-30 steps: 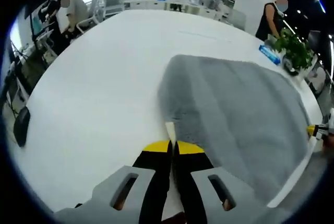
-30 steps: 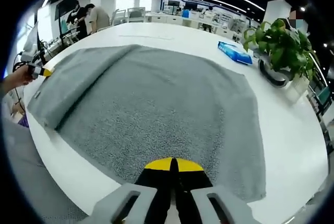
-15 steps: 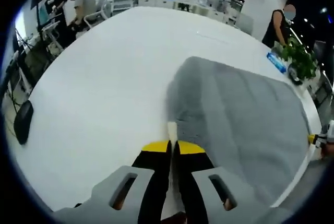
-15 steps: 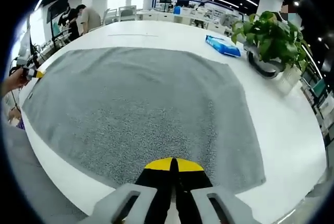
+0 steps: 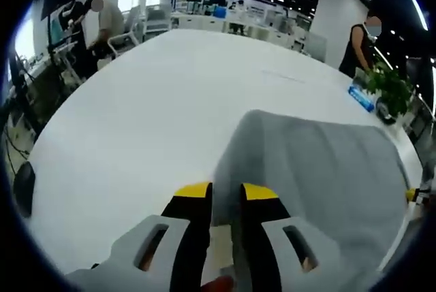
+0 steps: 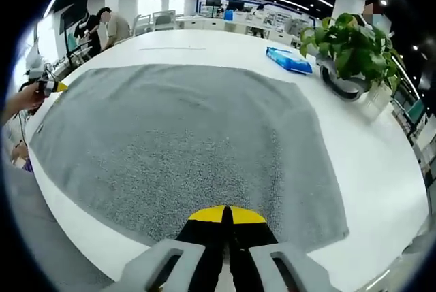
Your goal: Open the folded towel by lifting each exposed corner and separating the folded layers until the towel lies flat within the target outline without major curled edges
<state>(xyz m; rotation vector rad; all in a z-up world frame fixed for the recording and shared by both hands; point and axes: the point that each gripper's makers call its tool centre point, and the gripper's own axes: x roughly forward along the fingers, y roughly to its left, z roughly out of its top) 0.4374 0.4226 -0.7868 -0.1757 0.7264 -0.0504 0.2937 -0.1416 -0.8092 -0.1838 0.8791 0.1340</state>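
You have the gray towel (image 6: pixel 184 142) spread open in a single layer across the white table, its pile finely textured. Its near edge lies along the table's front edge. In the left gripper view, your towel (image 5: pixel 320 169) shows one rounded corner.

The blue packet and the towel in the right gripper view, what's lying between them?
Nothing: in the right gripper view, bare white table separates the blue packet from the grey towel.
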